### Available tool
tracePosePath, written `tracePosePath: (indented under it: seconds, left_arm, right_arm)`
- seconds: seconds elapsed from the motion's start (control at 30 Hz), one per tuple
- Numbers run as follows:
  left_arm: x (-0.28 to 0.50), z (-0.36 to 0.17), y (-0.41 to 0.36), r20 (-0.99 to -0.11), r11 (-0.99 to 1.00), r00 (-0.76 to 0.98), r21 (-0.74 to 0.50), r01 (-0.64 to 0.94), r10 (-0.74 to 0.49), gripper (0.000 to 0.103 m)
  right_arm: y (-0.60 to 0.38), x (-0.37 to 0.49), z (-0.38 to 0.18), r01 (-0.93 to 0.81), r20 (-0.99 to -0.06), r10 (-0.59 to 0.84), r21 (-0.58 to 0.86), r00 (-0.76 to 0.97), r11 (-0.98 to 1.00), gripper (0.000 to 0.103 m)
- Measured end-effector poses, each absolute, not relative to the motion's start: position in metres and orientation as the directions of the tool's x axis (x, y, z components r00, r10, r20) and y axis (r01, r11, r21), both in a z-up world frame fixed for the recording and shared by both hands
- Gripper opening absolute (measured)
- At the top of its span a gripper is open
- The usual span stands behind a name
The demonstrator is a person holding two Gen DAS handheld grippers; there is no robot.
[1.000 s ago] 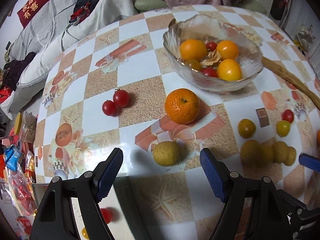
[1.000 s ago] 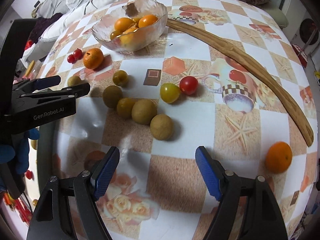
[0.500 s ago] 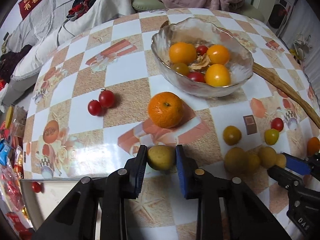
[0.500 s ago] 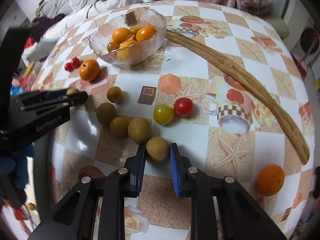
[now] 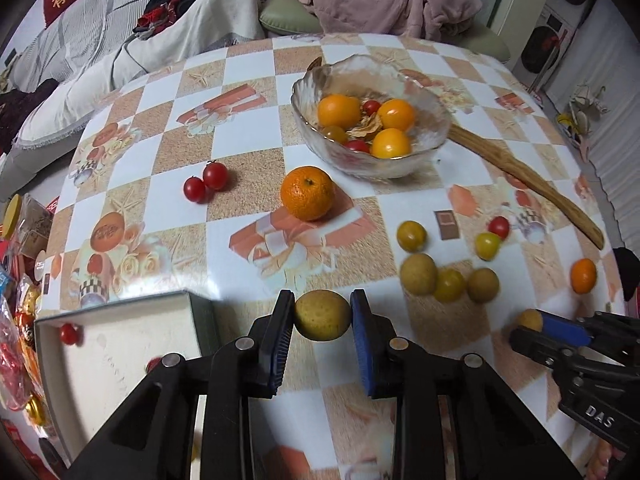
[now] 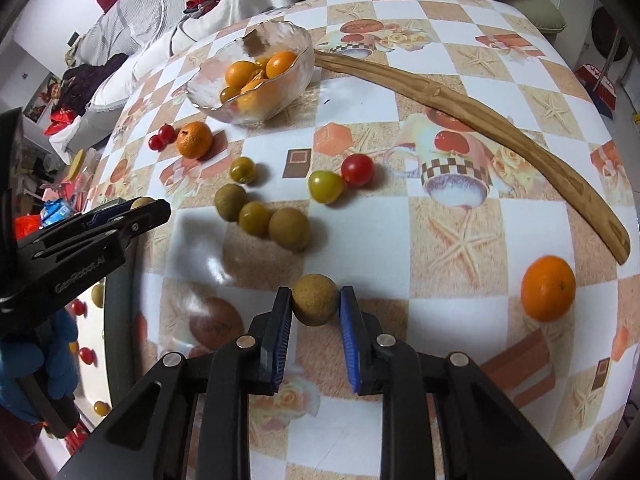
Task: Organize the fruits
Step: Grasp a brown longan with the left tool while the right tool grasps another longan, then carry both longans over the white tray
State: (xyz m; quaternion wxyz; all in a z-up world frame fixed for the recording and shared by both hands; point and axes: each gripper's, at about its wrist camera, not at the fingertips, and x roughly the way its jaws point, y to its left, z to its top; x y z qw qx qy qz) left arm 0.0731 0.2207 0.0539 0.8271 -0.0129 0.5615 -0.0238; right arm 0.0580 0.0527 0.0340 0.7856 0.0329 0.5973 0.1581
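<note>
1. Two at once: the left gripper (image 5: 322, 316) is clamped on a yellowish round fruit (image 5: 322, 315), its blue pads pressing both flanks; the fruit sits right at the fingertips, half proud of them.

2. The right gripper (image 6: 315, 306) is likewise closed on a brown round fruit (image 6: 315, 299), pinched at the very tips of its jaws, with nothing else between them.

3. Ahead of the left jaws, up and slightly right, stands the glass bowl (image 5: 434, 142), already holding oranges and small tomatoes. The large mandarin (image 5: 307, 198) lies directly between those jaws and the bowl.

4. Just left of the left jaws, and lower, is the corner of a white box (image 5: 120, 344) with a few cherry tomatoes in it. By my reading it is much the nearer drop-off for the left hand; which container suits these fruits I cannot tell.

5. From the right jaws, the bowl lies far ahead and to the left, beyond the cluster of loose brown and yellow fruits (image 6: 289, 228). The left hand is the nearer to both containers.

6. Both fruits are near-spherical, so no long axis constrains the release.
</note>
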Motion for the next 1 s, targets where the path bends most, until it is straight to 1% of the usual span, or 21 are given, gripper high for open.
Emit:
tracePosePath:
  seconds: [0.2,0.4,0.7,1.0]
  left_arm:
    - [0.046,0.074,0.239,-0.916,0.997,0.396,-0.082,-0.014,-0.07,0.03]
    - [0.015,0.089,0.267,-0.912,0.993,0.407,-0.093,-0.071,-0.056,0.03]
    - [-0.028,0.09,0.327,-0.922,0.981,0.387,-0.059,-0.187,0.018,0.03]
    - [-0.036,0.077,0.382,-0.922,0.963,0.375,-0.009,-0.27,0.097,0.03]
  right_arm:
    - [0.06,0.047,0.041,-0.215,-0.925,0.302,0.254,0.232,0.943,0.026]
    - [0.079,0.032,0.046,-0.243,-0.923,0.321,0.268,0.214,0.932,0.026]
    - [0.131,0.019,0.054,-0.33,-0.918,0.354,0.282,0.181,0.901,0.026]
    - [0.2,0.004,0.063,-0.435,-0.905,0.405,0.315,0.13,0.843,0.026]
